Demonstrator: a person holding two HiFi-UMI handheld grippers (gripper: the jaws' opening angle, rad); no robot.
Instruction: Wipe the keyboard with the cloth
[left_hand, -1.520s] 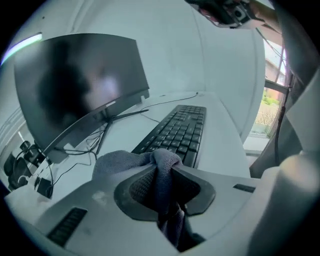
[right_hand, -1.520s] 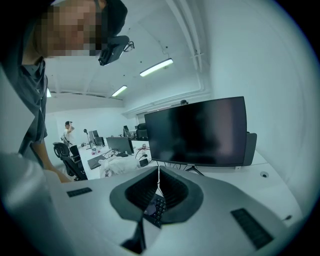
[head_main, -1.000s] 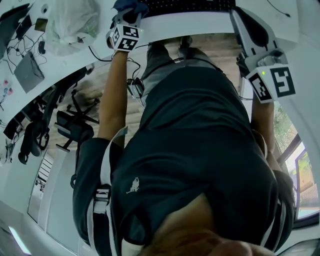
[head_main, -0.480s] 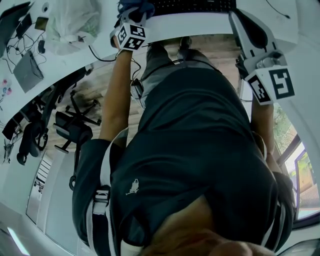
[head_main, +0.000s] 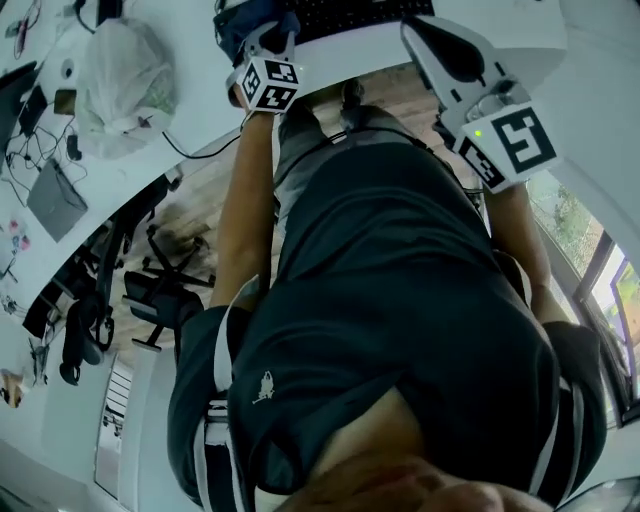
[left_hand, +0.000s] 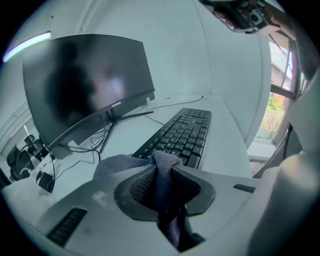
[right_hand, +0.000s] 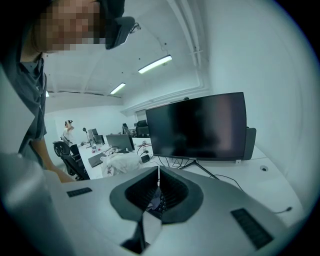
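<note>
My left gripper is shut on a bunched blue-grey cloth, which spills over its fingertips and hangs down between the jaws. The black keyboard lies just beyond the cloth on the white desk, running away toward the far wall. In the head view the left gripper holds the cloth at the near end of the keyboard. My right gripper is shut with nothing held, raised and pointed at the monitor. In the head view the right gripper is to the right of the keyboard.
A dark curved monitor stands behind the keyboard, with cables trailing from its foot. A white plastic bag and small devices lie further left on the desk. Office chairs stand on the floor below, and a window is at the right.
In the head view the left gripper and cloth have shifted slightly right along the desk edge. The right gripper has come left and up, and the whole view has swung.
</note>
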